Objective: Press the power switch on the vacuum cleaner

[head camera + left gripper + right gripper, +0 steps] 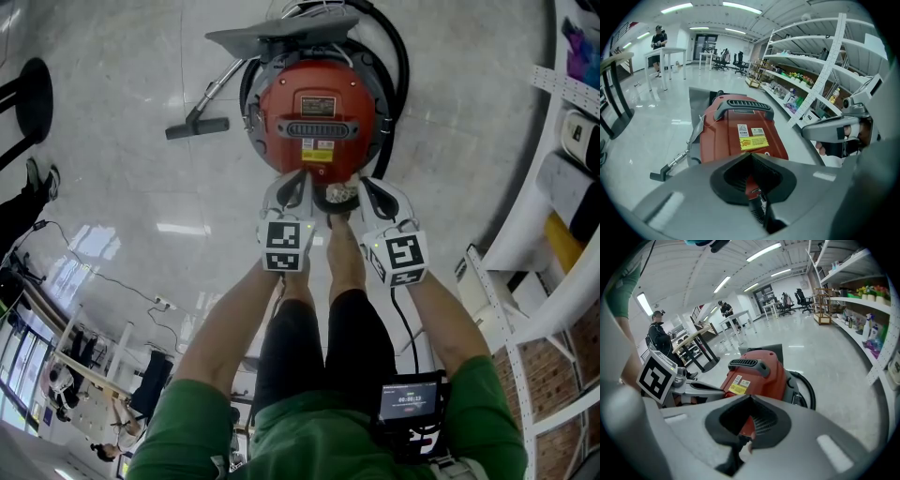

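While both grippers hang low over the near end of the vacuum cleaner, neither one is holding a thing. The left gripper has its jaws brought together at the tips, and its own view confirms it: the left gripper is closed and empty, with only the red body showing through the gap behind the tips. It's the same on the other side. The right gripper is closed on nothing, tips meeting in its own view, with the red shell just beyond.

Both forearms reach forward and down, roughly parallel, one on each side of the person's bare leg. Between the two grippers, the foot stretches up to the round power switch at the cleaner's near edge. The toes are right at it, but I can't tell whether they are pressing.

Counting up, that's two grippers and two marker cubes, left and right. There is one vacuum cleaner on the floor, one black hose looping round its far side, and one floor nozzle lying off to its left.
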Demonstrator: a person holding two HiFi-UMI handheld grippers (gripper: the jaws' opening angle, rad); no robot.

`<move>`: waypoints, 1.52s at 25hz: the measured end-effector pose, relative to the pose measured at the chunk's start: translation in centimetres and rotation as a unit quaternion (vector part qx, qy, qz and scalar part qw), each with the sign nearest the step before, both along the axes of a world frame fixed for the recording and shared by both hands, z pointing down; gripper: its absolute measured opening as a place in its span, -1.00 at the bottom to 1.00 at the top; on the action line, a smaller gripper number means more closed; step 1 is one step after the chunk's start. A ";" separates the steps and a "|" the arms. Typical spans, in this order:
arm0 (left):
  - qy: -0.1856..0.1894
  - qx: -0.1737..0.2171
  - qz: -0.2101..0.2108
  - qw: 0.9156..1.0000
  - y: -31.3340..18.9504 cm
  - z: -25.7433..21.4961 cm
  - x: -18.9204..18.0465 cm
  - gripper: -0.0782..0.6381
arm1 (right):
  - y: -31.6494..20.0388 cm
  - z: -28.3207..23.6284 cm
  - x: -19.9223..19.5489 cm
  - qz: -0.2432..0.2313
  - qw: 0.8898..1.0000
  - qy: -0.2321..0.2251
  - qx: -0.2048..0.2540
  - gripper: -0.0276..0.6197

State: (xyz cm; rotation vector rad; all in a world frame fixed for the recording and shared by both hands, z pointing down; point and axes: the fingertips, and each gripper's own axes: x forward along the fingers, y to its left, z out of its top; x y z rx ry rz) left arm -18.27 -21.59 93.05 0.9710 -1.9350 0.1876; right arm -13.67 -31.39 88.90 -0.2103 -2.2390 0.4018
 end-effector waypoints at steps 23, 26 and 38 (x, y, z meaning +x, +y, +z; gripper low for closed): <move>-0.080 0.023 -0.033 0.996 1.2 -13.4 -4.2 -0.75 | -2.9 -13.2 -2.3 -0.002 0.996 -0.075 0.045 -0.91; -0.089 0.029 -0.035 0.995 1.8 -16.6 -3.8 -0.75 | -3.3 -16.6 -2.2 0.003 0.995 -0.091 0.049 -0.91; -0.167 0.077 -0.060 0.981 3.9 -29.7 -6.1 -0.75 | -6.5 -27.8 -3.3 0.040 0.986 -0.144 0.075 -0.91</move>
